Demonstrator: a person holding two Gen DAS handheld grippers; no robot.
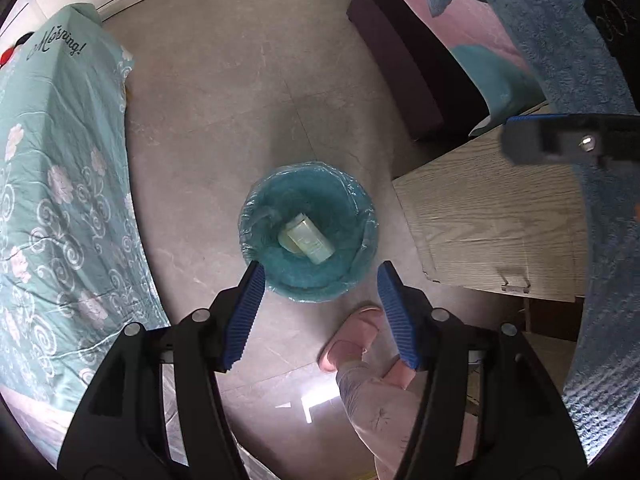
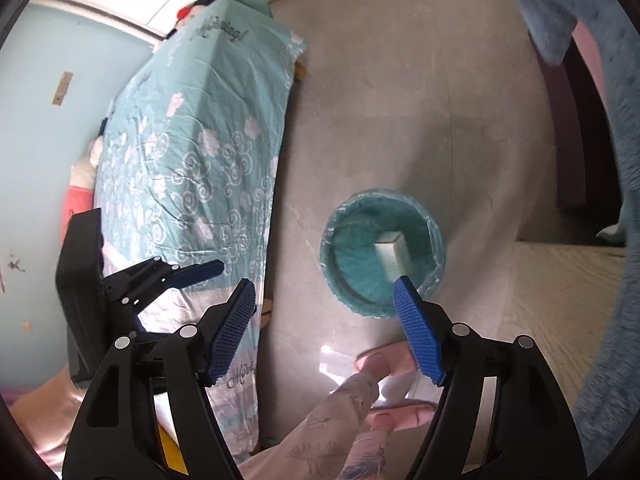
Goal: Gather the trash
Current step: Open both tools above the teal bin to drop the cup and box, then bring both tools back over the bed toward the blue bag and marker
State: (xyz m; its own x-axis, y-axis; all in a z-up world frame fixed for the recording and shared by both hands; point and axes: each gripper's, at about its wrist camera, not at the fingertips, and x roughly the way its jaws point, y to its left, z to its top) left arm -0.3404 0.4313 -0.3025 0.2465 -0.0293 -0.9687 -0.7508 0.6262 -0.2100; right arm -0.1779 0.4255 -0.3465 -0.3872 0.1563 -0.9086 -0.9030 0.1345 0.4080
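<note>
A round trash bin (image 1: pixel 256 216) lined with a teal plastic bag stands on the grey floor. A pale green box (image 1: pixel 309 238) lies inside it. The bin also shows in the right wrist view (image 2: pixel 436 248) with the box (image 2: pixel 390 254) in it. My left gripper (image 1: pixel 320 276) is open and empty, held high above the bin's near rim. My right gripper (image 2: pixel 324 290) is open and empty, above the floor just left of the bin. The right gripper also shows at the right edge of the left wrist view (image 1: pixel 568 136). The left gripper shows in the right wrist view (image 2: pixel 200 270).
A bed with a teal flowered cover (image 1: pixel 60 200) runs along the left. A wooden table top (image 1: pixel 492 220) is to the right of the bin. A blue towel (image 1: pixel 580 60) hangs at the right. The person's pink slippers (image 1: pixel 348 340) stand on the floor below the grippers.
</note>
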